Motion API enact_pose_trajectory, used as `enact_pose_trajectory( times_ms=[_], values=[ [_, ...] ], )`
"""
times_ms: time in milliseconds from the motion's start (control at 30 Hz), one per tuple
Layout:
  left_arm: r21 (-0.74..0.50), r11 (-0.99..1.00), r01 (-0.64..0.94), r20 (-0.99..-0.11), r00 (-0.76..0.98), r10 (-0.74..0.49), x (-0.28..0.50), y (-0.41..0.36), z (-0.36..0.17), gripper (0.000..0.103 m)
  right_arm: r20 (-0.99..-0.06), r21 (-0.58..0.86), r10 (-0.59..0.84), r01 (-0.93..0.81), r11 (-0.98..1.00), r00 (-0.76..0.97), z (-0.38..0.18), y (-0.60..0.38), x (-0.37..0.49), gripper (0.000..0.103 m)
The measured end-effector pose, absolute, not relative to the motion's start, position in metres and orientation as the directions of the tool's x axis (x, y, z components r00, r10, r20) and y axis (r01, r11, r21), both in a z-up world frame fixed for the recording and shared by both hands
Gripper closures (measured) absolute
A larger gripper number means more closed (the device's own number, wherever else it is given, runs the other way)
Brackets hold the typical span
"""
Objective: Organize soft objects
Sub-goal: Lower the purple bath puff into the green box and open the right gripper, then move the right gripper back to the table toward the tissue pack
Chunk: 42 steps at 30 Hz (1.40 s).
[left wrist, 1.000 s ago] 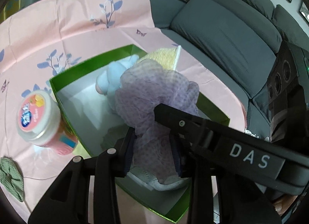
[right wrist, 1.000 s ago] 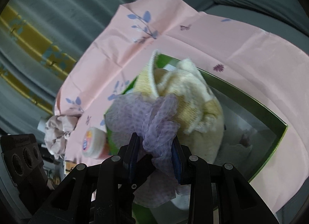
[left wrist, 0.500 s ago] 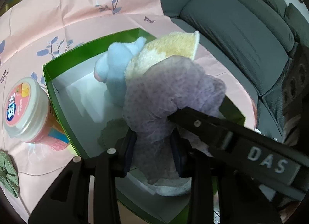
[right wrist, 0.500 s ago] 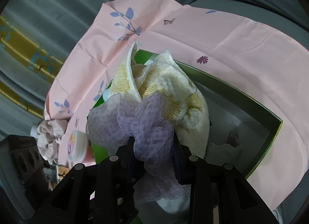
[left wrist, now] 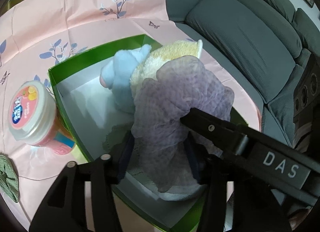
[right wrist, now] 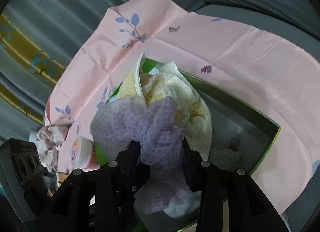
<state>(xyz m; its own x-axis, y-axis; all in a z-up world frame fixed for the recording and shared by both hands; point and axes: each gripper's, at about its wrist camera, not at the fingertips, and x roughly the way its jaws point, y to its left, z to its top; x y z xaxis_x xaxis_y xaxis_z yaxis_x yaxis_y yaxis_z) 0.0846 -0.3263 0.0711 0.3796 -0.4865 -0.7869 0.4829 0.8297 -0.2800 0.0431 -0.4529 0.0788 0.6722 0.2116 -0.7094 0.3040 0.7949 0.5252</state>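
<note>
A purple mesh cloth point(left wrist: 180, 100) hangs over the open green box point(left wrist: 96, 54), draped on a yellow towel point(left wrist: 176, 50) and a blue plush toy point(left wrist: 124, 72) inside it. My left gripper point(left wrist: 158, 152) has its jaws opening around the cloth's lower end, and the left pad stands a little off the fabric. From the right wrist view, the cloth point(right wrist: 140, 124) bulges between the pads of my right gripper point(right wrist: 160, 152), whose jaws are also opening but still touch it. The towel point(right wrist: 180, 88) rises behind, inside the box point(right wrist: 276, 132). The right gripper's black finger point(left wrist: 230, 130) crosses the left view.
A pink jar with a white lid point(left wrist: 30, 112) stands against the box's left wall. A green scrunchie point(left wrist: 8, 178) lies near the left edge. Crumpled pale fabric point(right wrist: 50, 140) sits past the jar point(right wrist: 84, 150). A pink flowered cloth point(left wrist: 80, 12) covers the table, with a grey sofa point(left wrist: 240, 32) behind.
Both pairs of jaws have widened around the purple cloth, the left more than the right. The cloth has sagged lower onto the towel and plush.
</note>
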Motion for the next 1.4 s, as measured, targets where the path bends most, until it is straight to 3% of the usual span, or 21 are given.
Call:
enact_pose_trajectory(
  times_ms=[200,333,467,633,967,1200,1400],
  values=[
    [-0.294,0.816,0.498,-0.762,0.392,-0.515,0.077,-0.316,0.086,0.027,-0.66,0.549,0.21,0.273,0.79,0.722,0.093,-0.454,0.034,0.038],
    [-0.294,0.808,0.51,-0.734,0.421,-0.533,0.067,-0.306,0.101,0.02,-0.61,0.57,0.221,0.228,0.79,0.761,0.105,-0.45,0.026,0.026],
    [-0.282,0.813,0.51,-0.718,0.45,-0.531,0.058,-0.294,0.112,0.019,-0.579,0.568,0.224,0.191,0.801,0.784,0.117,-0.442,0.021,0.019],
    [-0.279,0.83,0.483,-0.698,0.492,-0.52,0.049,-0.268,0.122,0.009,-0.546,0.562,0.24,0.138,0.815,0.803,0.129,-0.428,0.016,0.016],
    [-0.277,0.901,0.333,-0.694,0.58,-0.427,0.033,-0.185,0.127,0.008,-0.523,0.484,0.258,0.034,0.875,0.812,0.154,-0.384,0.006,0.011],
    [-0.274,0.949,0.153,-0.711,0.632,-0.307,0.018,-0.101,0.113,0.006,-0.51,0.46,0.344,-0.088,0.884,0.788,0.17,-0.334,0.004,0.011],
    [-0.301,0.951,-0.067,-0.743,0.641,-0.19,0.01,-0.024,0.089,0.006,-0.566,0.448,0.463,-0.216,0.867,0.682,0.166,-0.255,0.029,0.011]
  ],
)
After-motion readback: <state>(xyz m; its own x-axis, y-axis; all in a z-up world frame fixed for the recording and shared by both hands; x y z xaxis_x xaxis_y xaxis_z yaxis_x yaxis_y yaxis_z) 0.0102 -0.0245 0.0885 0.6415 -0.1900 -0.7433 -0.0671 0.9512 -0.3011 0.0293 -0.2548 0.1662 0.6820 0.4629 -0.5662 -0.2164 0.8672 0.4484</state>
